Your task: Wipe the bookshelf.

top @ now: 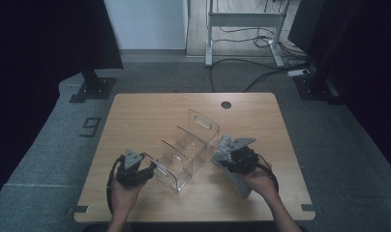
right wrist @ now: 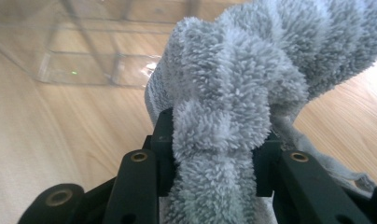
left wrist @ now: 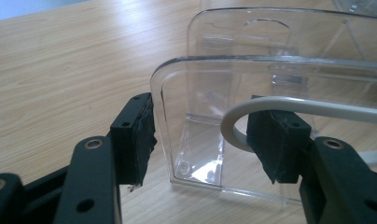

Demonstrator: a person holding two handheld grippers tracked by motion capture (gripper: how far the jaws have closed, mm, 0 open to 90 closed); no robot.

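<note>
**Grey plush towel clamped at right, clear organiser braced at left**

Fluffy grey towel (right wrist: 233, 107) bunched and pinched tight between the right gripper's (right wrist: 213, 154) black jaws, pile bulging over both pads in the right gripper view. Seen in the high view just right of centre, lower half of the frame (top: 227, 157), trailing toward the table's (top: 135, 111) near edge, right gripper (top: 239, 154) on top of it. Just left of the towel, a clear acrylic organiser (top: 188, 147) with upright dividers, running diagonally across the middle of the frame. At lower left, left gripper (top: 152, 169) up against the organiser's near end. In the left gripper view, jaws of the left gripper (left wrist: 200, 140) straddling the end wall of the organiser (left wrist: 270, 126), left pad (left wrist: 139, 135) against its edge; true clamping impossible to tell. Grey cable (left wrist: 289, 109) looping across at right centre.
</note>
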